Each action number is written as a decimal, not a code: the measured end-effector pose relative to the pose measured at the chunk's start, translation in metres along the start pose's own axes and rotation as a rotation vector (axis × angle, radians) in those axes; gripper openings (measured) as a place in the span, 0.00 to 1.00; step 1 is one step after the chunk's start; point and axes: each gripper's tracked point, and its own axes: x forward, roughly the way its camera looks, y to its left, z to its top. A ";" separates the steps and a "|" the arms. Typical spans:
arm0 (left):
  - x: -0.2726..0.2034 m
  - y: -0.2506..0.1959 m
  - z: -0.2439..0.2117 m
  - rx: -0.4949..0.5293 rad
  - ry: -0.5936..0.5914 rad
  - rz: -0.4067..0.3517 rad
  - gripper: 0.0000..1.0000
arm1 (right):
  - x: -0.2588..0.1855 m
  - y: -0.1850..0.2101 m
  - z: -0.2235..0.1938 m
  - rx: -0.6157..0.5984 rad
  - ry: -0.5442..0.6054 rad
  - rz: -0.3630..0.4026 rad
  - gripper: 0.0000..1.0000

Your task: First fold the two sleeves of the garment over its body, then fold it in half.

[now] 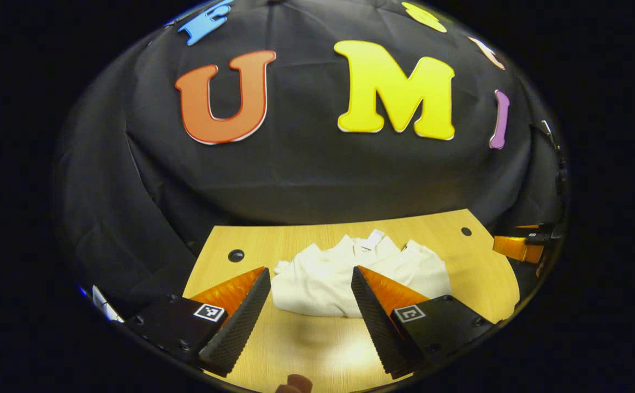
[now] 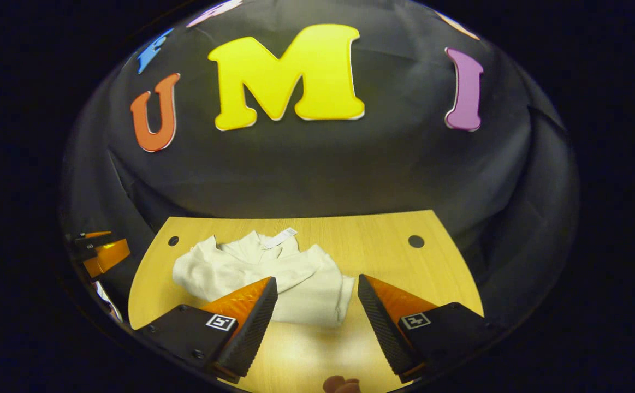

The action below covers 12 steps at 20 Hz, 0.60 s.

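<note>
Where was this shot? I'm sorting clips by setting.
Likely a recording booth, not a home: a black cloth wall backs a wooden table with round holes, holding a white garment. Both tools hang open before it, left and right.

Both my grippers spread wide, holding nothing

In the left gripper view my left gripper (image 1: 309, 284) splays its fingers across the bottom of the frame, and the right gripper (image 1: 519, 246) pokes in at the right edge. In the right gripper view my right gripper (image 2: 317, 292) gapes likewise at the bottom, the left one sitting at the far left edge
</note>
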 end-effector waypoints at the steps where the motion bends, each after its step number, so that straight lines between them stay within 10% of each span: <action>1: -0.019 -0.004 0.003 0.003 -0.054 0.011 0.96 | -0.021 0.008 -0.005 -0.023 -0.038 0.004 0.93; 12: -0.152 -0.001 -0.013 -0.085 -0.360 0.116 0.96 | -0.180 0.035 -0.007 -0.075 -0.466 0.104 0.95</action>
